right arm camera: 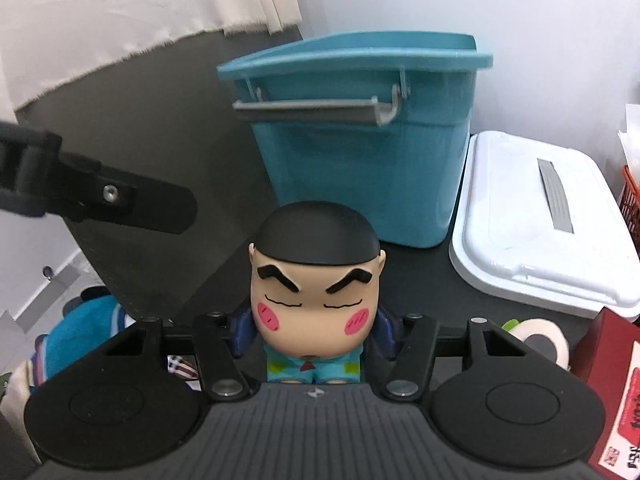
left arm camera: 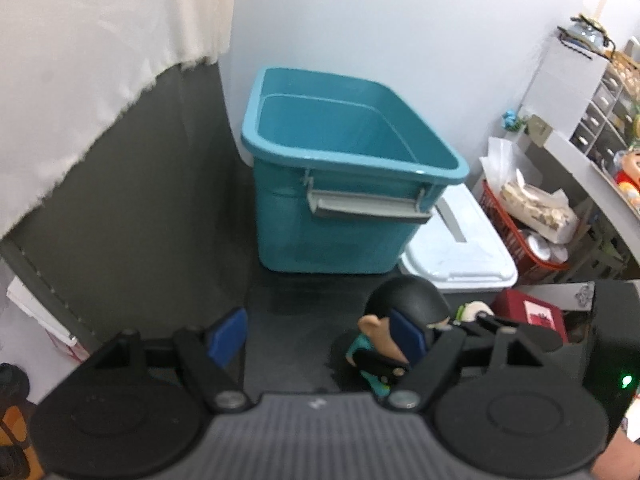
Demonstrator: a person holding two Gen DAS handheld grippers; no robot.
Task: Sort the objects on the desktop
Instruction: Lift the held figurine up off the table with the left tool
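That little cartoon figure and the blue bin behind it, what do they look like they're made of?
The cartoon figure looks like moulded plastic or vinyl: smooth matte skin, a black hair cap with a crisp seam, and painted brows and cheeks. The blue bin looks like hard moulded plastic with a slight sheen: thin walls, a rolled rim, and a grey clip-on handle that could be plastic or metal; I can't tell.
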